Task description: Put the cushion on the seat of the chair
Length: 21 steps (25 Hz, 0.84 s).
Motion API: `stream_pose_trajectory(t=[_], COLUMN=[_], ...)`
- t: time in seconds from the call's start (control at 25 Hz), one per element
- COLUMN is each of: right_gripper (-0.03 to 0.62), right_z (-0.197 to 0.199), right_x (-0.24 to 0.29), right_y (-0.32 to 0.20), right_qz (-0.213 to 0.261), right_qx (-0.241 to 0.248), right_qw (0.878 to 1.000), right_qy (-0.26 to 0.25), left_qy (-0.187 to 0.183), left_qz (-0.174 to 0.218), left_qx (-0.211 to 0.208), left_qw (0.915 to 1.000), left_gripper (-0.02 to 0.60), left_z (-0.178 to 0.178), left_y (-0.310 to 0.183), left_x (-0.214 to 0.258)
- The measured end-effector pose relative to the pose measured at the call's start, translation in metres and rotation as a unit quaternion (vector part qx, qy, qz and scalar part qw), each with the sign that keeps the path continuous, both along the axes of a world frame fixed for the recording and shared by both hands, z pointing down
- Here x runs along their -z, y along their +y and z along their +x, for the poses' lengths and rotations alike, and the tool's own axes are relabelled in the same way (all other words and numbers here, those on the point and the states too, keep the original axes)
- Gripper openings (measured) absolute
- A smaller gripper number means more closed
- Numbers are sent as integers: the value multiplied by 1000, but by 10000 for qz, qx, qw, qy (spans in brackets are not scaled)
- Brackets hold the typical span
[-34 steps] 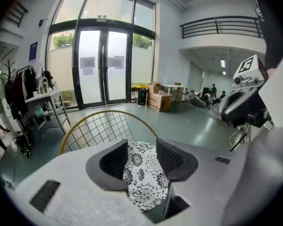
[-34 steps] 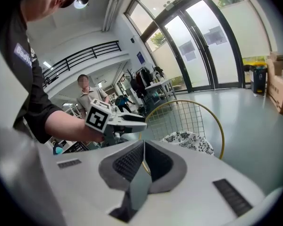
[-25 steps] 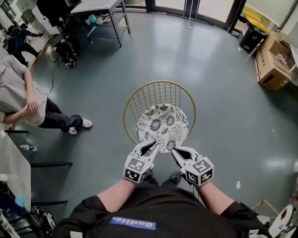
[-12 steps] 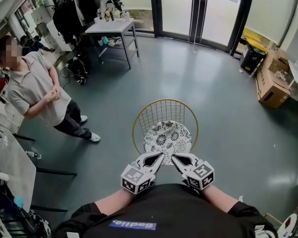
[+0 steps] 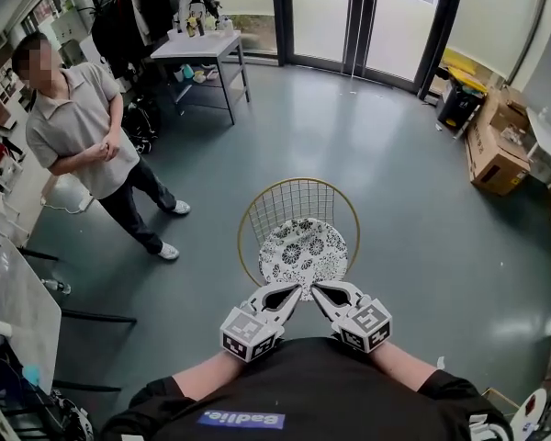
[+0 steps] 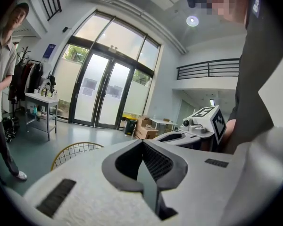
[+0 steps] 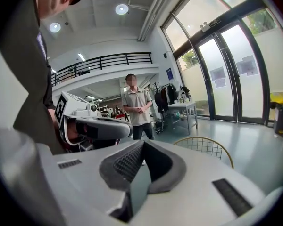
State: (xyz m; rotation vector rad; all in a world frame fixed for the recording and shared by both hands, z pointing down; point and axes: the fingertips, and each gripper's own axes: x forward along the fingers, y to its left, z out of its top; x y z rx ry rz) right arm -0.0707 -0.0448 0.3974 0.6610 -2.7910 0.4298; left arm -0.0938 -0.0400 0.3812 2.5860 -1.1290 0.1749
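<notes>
The round black-and-white flowered cushion [image 5: 303, 251] lies flat on the seat of the gold wire chair [image 5: 298, 196]. My left gripper [image 5: 294, 293] and right gripper [image 5: 318, 291] hover side by side just in front of the cushion's near edge, close to my body, not touching it. Both are shut with nothing between the jaws. In the left gripper view my left gripper [image 6: 142, 143] has its jaws pressed together, with the chair's wire back [image 6: 75, 149] low beyond them and the right gripper [image 6: 193, 131] alongside. The right gripper view shows my right gripper [image 7: 142, 143] likewise shut, the chair back [image 7: 205, 147] ahead.
A person [image 5: 87, 136] stands at the left, a few steps from the chair. A grey table [image 5: 202, 49] with small items stands at the back by glass doors [image 5: 358, 16]. Cardboard boxes [image 5: 496, 145] sit at the right. A white tabletop [image 5: 9, 306] lines the left edge.
Both grippers have lifted and drawn back from the cushion's front edge toward my body. The left jaws have closed. The cushion stays on the seat.
</notes>
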Motion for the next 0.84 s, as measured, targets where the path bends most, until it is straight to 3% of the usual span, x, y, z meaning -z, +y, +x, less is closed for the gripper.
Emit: stream_pose_trajectory(t=[0.84], right_gripper=[29], right_z=[17], right_x=[2], right_y=[6], right_qz=[-5], right_qx=[-156], right_qw=[9999], right_qy=[45], left_qy=[39], left_qz=[-7], left_qx=[-236], left_qw=[9997], left_gripper=[17], left_z=[24], left_y=[10], left_x=[2])
